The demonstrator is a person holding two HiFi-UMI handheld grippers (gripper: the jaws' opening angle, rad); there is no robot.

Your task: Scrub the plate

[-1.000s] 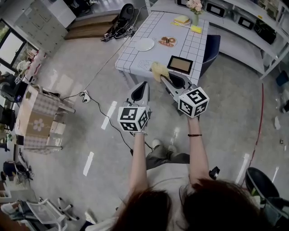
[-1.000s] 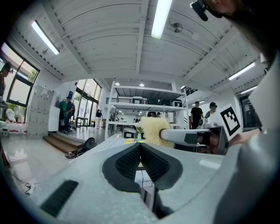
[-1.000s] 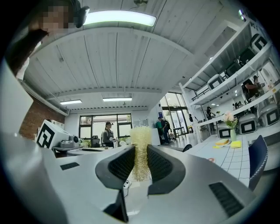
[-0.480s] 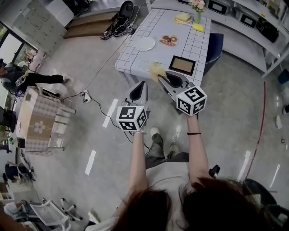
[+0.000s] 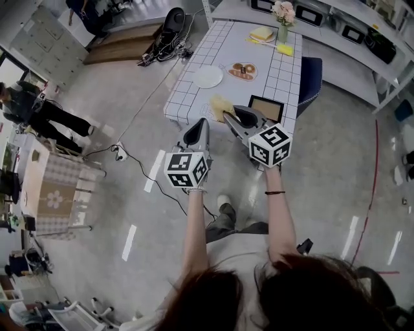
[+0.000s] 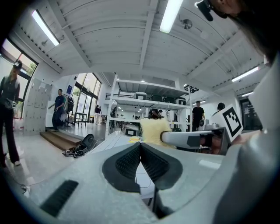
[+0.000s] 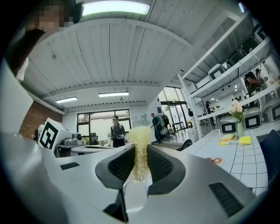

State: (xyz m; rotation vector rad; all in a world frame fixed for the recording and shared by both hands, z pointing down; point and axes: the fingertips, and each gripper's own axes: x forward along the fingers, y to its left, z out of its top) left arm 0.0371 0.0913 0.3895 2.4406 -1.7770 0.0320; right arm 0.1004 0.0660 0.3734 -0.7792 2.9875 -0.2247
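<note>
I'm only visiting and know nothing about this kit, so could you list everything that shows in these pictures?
table: one, white with a grid pattern, ahead of the person
white plate: one, plain white, on the table's left part
patterned dish: one, brown rounds on it, right of the white plate
tray: one, brown in a dark frame, at the table's near edge
vase of flowers: one, pink blooms, at the table's far end
chair: one, dark blue, at the table's right side
bag: one, black, on the floor beyond the table
bystander: one, dark clothes, far left
scrub pad: one, pale yellow, between the right gripper's jaws
left gripper: grey, jaws together, empty
right gripper: grey, shut on the scrub pad
</note>
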